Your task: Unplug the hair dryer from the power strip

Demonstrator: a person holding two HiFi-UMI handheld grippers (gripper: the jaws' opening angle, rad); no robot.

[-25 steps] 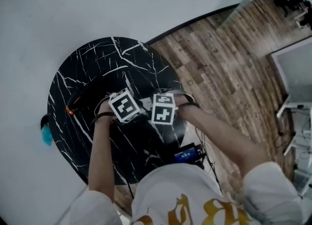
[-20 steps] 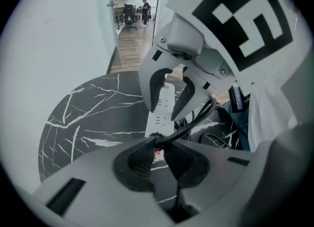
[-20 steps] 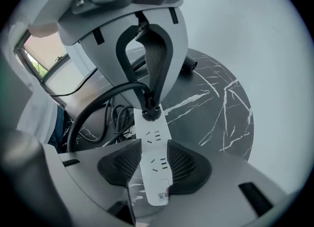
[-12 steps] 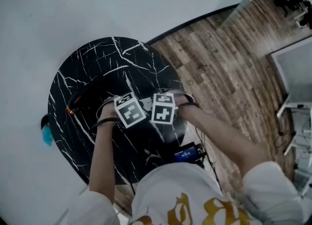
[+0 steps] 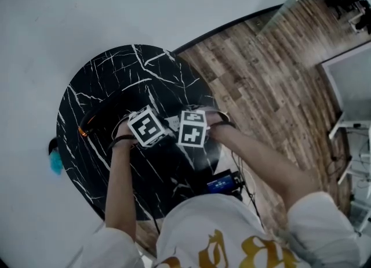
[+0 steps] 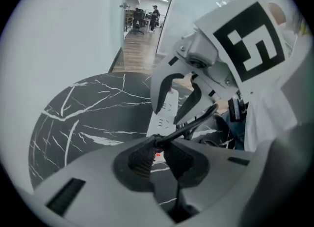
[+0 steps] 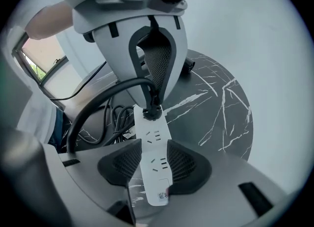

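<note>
Your right gripper (image 7: 154, 166) has its fingers set wide. Both pads press on the long sides of the white power strip (image 7: 152, 140), on the half that is away from the plug (image 7: 151, 112). Your left gripper (image 6: 158, 148) stands just opposite, pointing steeply down, and its fingers are nearly together. They are clamped on the black plug, which sits in the socket at the far end of the strip. From the plug a black cable (image 7: 95, 105) bends away in a wide arc to one side. In the head view the two marker cubes (image 5: 145, 126) are close beside each other over the black marble table (image 5: 104, 87), near its edge on your side. The strip is there between them. If it rests on the table or is lifted a little, I cannot tell.
</note>
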